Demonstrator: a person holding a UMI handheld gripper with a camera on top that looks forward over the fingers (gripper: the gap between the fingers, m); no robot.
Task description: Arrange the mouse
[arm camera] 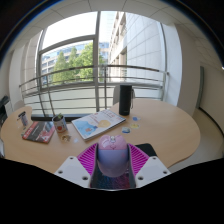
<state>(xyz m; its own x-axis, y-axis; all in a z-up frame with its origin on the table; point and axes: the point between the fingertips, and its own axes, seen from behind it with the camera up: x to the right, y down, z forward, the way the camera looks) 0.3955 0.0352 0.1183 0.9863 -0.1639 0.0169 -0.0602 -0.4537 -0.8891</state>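
A lilac computer mouse sits between my two fingers, its front pointing away from me. My gripper is shut on the mouse, with the magenta pads pressing on both of its sides. A dark flat mat lies on the round wooden table just under and to the right of the mouse. Whether the mouse rests on the mat or hangs just above it is hidden by the fingers.
Beyond the fingers lie an open magazine, a small jar and a red flat case to the left. A black cylinder stands at the far edge, before a railing and windows.
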